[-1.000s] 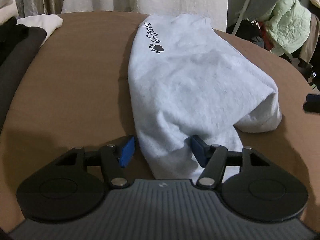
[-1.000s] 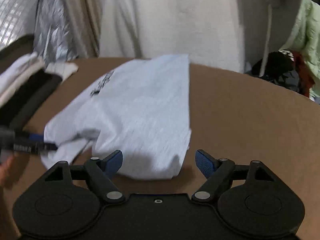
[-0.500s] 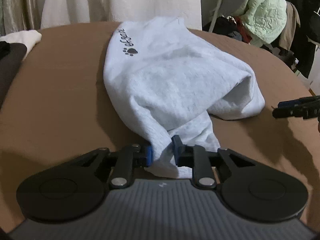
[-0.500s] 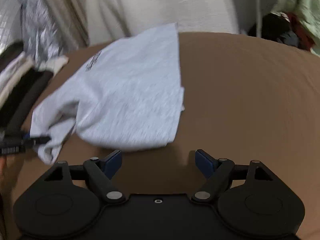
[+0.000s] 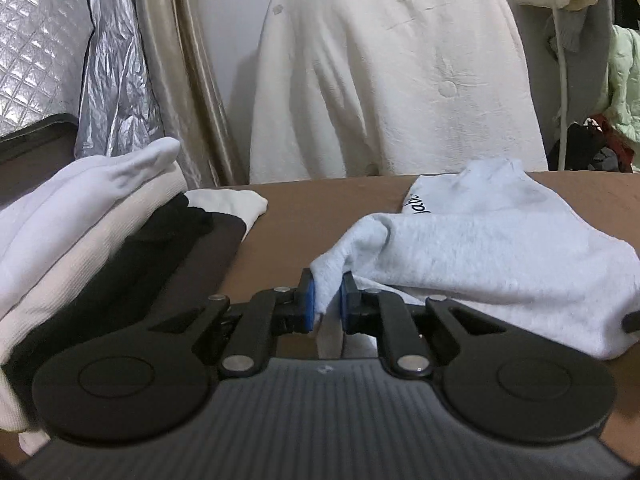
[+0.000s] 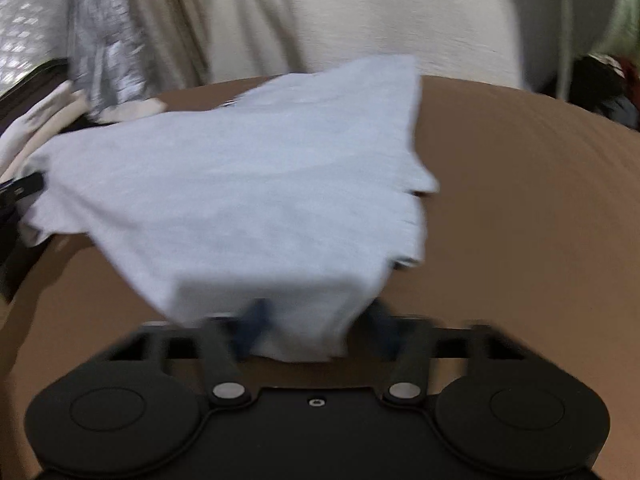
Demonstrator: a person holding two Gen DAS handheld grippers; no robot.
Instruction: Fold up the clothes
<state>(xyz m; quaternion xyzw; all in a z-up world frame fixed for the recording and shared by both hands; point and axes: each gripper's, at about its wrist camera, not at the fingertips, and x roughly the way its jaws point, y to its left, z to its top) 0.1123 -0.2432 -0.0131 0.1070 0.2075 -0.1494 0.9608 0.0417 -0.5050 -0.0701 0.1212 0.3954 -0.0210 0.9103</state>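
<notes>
A pale grey shirt with black print [image 5: 492,236] lies folded on the brown table [image 5: 320,208]. My left gripper [image 5: 327,300] is shut on a bunched corner of the shirt and holds it just above the table. In the right wrist view the shirt [image 6: 256,184] drapes over my right gripper [image 6: 316,324]. Its blue fingers stand wide apart with the shirt's near edge between them. This view is blurred. The left gripper's tip shows at the far left of the right wrist view [image 6: 24,186].
A stack of folded white, cream and black clothes [image 5: 92,232] sits at the left of the table. A cream-covered chair back [image 5: 392,72] and silver quilted sheet [image 5: 40,40] stand behind it. Hanging clothes [image 5: 624,80] are at the far right.
The left gripper, shut on the shirt corner, has lifted and swung left toward the clothes stack. The right gripper has moved forward under the shirt's near edge.
</notes>
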